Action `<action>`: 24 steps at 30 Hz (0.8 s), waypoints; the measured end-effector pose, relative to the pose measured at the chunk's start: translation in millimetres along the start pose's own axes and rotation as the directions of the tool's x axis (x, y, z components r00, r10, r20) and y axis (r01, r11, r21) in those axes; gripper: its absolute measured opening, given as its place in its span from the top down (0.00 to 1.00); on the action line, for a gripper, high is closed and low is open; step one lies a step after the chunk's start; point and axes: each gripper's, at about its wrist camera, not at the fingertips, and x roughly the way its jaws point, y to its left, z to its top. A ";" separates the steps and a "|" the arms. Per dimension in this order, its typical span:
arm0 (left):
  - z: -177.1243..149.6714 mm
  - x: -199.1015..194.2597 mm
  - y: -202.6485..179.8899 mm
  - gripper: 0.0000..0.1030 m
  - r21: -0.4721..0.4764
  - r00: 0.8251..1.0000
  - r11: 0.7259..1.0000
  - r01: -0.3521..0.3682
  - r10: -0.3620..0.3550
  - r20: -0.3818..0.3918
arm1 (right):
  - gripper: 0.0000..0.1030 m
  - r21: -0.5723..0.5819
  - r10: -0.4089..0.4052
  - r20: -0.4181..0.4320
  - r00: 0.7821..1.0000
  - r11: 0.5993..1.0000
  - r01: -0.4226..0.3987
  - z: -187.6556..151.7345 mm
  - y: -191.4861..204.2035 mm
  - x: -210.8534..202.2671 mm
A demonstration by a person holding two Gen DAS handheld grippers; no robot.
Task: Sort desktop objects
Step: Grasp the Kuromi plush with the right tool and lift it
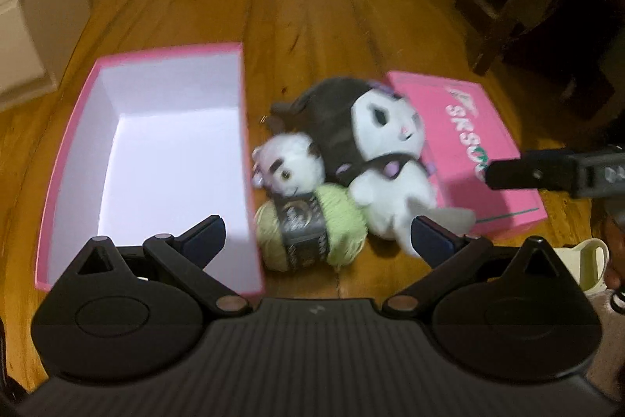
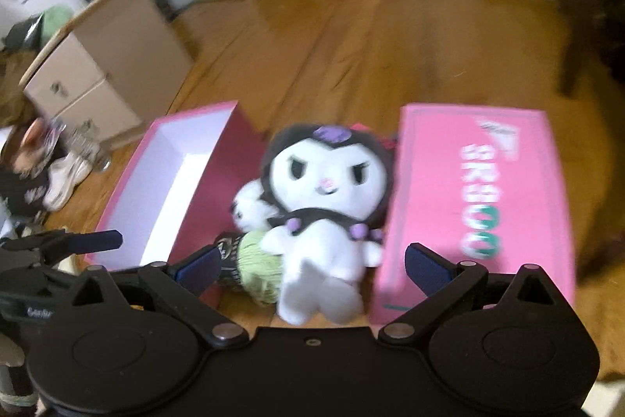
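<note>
Left gripper (image 1: 316, 233) and right gripper (image 2: 310, 262): both spread wide, empty, flanking green yarn ball (image 1: 312, 225) and hooded white plush doll (image 2: 324, 198), probably bound for open pink cardboard box (image 1: 70, 159).

Open pink box (image 1: 148, 151), white inside; two plush toys (image 1: 375, 159), green yarn (image 1: 312, 225), lid (image 1: 465, 143) beside.

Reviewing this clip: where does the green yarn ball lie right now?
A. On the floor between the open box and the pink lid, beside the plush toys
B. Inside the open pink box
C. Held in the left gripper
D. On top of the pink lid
A: the green yarn ball lies on the wood floor between the open pink box and the pink lid, against the plush toys; the box interior shows nothing inside.
</note>
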 end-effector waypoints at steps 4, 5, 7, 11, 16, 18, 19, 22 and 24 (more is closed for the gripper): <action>0.9 8.8 7.9 0.00 0.009 0.999 0.999 -0.045 0.045 -0.018 | 0.03 0.002 0.026 -0.077 0.997 1.000 -0.026 13.7 1.5 35.6; 1.8 10.7 8.0 0.00 0.019 0.998 0.998 -0.052 0.053 -0.020 | 0.03 0.006 0.020 -0.097 0.995 1.000 -0.020 17.6 1.9 44.0; 4.2 15.2 7.5 0.00 0.041 0.998 0.998 -0.056 0.058 -0.033 | 0.03 -0.007 -0.012 -0.135 0.991 1.000 0.011 27.4 2.3 57.1; 12.1 26.8 7.0 0.00 0.091 0.996 0.994 -0.067 0.072 -0.047 | 0.03 -0.018 -0.012 -0.203 0.979 1.000 0.009 41.9 -0.8 75.9; 24.8 40.0 7.0 0.00 0.118 0.991 0.986 -0.117 0.123 -0.044 | 0.03 0.014 0.000 -0.243 0.970 1.000 0.004 45.3 -9.2 94.4; 26.7 41.0 6.4 0.00 0.115 0.991 0.985 -0.128 0.132 -0.035 | 0.03 0.023 0.017 -0.238 0.971 1.000 -0.012 42.0 -11.0 98.2; 27.3 41.4 6.5 0.00 0.111 0.990 0.985 -0.133 0.138 -0.032 | 0.03 0.030 0.023 -0.237 0.971 0.999 -0.016 39.9 -12.2 100.6; 27.2 45.0 8.7 0.00 0.088 0.988 0.986 -0.144 0.148 -0.039 | 0.03 0.043 0.036 -0.243 0.969 0.999 -0.026 33.5 -16.3 108.6; 26.4 47.7 10.3 0.00 0.077 0.987 0.986 -0.150 0.154 -0.045 | 0.03 0.038 0.022 -0.259 0.966 0.999 -0.013 28.8 -19.9 114.6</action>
